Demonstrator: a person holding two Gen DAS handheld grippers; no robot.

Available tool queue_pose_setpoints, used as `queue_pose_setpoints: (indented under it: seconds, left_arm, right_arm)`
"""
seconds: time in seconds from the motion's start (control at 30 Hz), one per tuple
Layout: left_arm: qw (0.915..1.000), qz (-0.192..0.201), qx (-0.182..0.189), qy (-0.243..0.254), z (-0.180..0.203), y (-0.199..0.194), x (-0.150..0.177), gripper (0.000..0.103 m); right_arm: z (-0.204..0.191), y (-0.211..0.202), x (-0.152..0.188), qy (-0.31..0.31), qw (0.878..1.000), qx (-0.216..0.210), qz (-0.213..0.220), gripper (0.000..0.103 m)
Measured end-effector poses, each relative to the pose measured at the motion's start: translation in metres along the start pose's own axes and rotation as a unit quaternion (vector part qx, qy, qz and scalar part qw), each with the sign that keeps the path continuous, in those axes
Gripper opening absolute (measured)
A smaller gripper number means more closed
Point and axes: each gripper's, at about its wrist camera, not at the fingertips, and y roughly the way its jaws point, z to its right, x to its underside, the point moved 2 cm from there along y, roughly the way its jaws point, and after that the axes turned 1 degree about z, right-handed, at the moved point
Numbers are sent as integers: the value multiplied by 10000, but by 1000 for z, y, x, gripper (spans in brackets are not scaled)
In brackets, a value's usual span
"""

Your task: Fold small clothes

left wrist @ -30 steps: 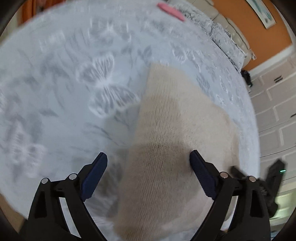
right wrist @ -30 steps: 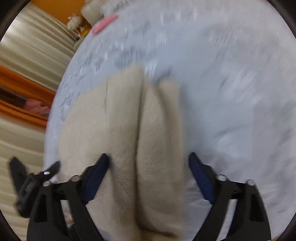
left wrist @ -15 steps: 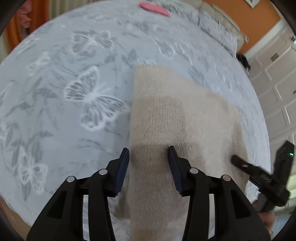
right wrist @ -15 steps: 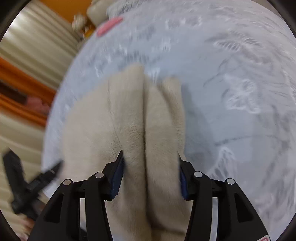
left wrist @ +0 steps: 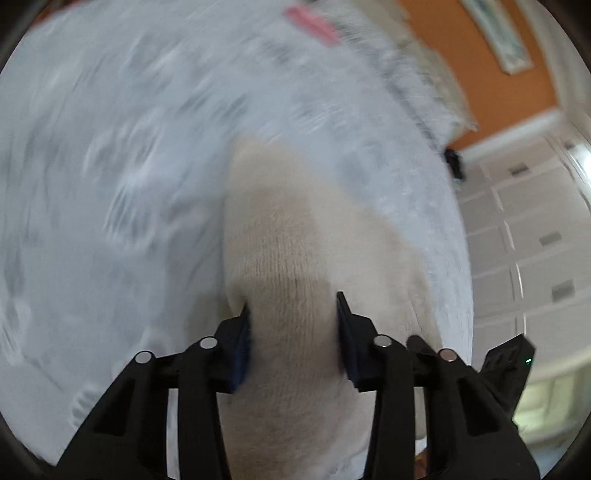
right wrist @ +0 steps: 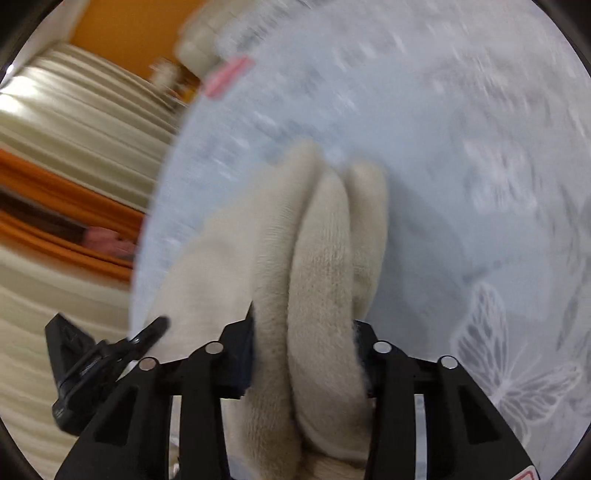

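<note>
A cream knitted garment (left wrist: 295,236) lies on a pale blue bedspread with butterfly print (left wrist: 110,166). My left gripper (left wrist: 291,314) is shut on the garment's near edge, the fabric pinched between its blue pads. In the right wrist view the same garment (right wrist: 317,236) shows as bunched thick folds, and my right gripper (right wrist: 303,328) is shut on them. The right gripper shows at the lower right of the left wrist view (left wrist: 513,362); the left gripper shows at the lower left of the right wrist view (right wrist: 110,347). Both views are blurred.
A pink item (left wrist: 314,26) lies at the far side of the bed, also in the right wrist view (right wrist: 225,77). White panelled cupboard doors (left wrist: 535,236) and an orange wall (left wrist: 480,55) stand to the right. Cream and orange curtains (right wrist: 55,166) hang to the left.
Both grippers went from wide open to closed on the cream garment. They now lift it, with both views tilting and blurring.
</note>
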Motion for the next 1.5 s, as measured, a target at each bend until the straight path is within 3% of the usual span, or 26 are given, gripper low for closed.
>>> queue_pose_setpoints:
  seconds: [0.1, 0.17, 0.2, 0.23, 0.3, 0.43, 0.5, 0.57, 0.6, 0.67, 0.77, 0.83, 0.9, 0.97, 1.07, 1.27, 1.5]
  left_arm:
    - [9994, 163, -10, 303, 8, -4, -5, 40]
    - [9986, -133, -433, 287, -5, 19, -4, 44]
    - [9968, -303, -700, 256, -14, 28, 1, 49]
    - [9956, -267, -853, 273, -20, 30, 6, 52]
    - [9959, -32, -839, 338, -18, 14, 9, 52]
    - [9890, 326, -1140, 882, 1, -20, 20, 57]
    - [9822, 358, -1375, 1228, 13, -23, 28, 62]
    - [9744, 337, -1641, 1497, 22, -24, 38, 62]
    - [9711, 311, -1758, 1581, 26, -25, 42, 62]
    - [9681, 287, -1863, 1649, 34, -30, 49, 62]
    - [9620, 367, -1990, 1834, 42, -47, 62, 68]
    - [9573, 468, -2066, 1967, 48, -52, 68, 70]
    - [9511, 554, -2167, 2129, 54, -61, 76, 78]
    - [9476, 642, -2186, 2238, 59, -72, 84, 83]
    - [9443, 750, -2259, 2273, 60, -82, 93, 89]
    - [9373, 929, -2505, 2240, 55, -93, 109, 89]
    - [9296, 1043, -2584, 2411, 40, -91, 132, 96]
  right_arm:
    - [-6, -4, -1, -302, 9990, 126, 295, 40]
    - [16, 27, 1, -184, 9982, 534, -202, 44]
    - [29, 39, 3, -67, 9959, 771, -471, 51]
    - [37, 38, 3, 111, 9974, 562, -444, 51]
    - [34, 19, 2, 213, 9986, 463, -169, 52]
    - [11, -30, 13, -277, 9981, 392, 395, 52]
    - [14, -21, 26, -458, 9971, 600, 137, 52]
    - [25, 10, 36, -586, 9894, 1231, -492, 53]
    - [32, 11, 39, -507, 9890, 1255, -604, 53]
    - [27, -9, 38, -260, 9931, 1117, -263, 54]
    - [5, -41, 38, -577, 9914, 1162, 164, 59]
    - [-8, -58, 42, -836, 9873, 1299, 372, 70]
    - [-18, -78, 48, -1117, 9800, 1500, 678, 81]
    - [-23, -91, 60, -1355, 9716, 1709, 913, 85]
    - [-21, -104, 73, -1587, 9636, 1923, 965, 85]
    - [-7, -111, 103, -1654, 9590, 2116, 904, 85]
    - [3, -114, 118, -1292, 9708, 1806, 901, 85]
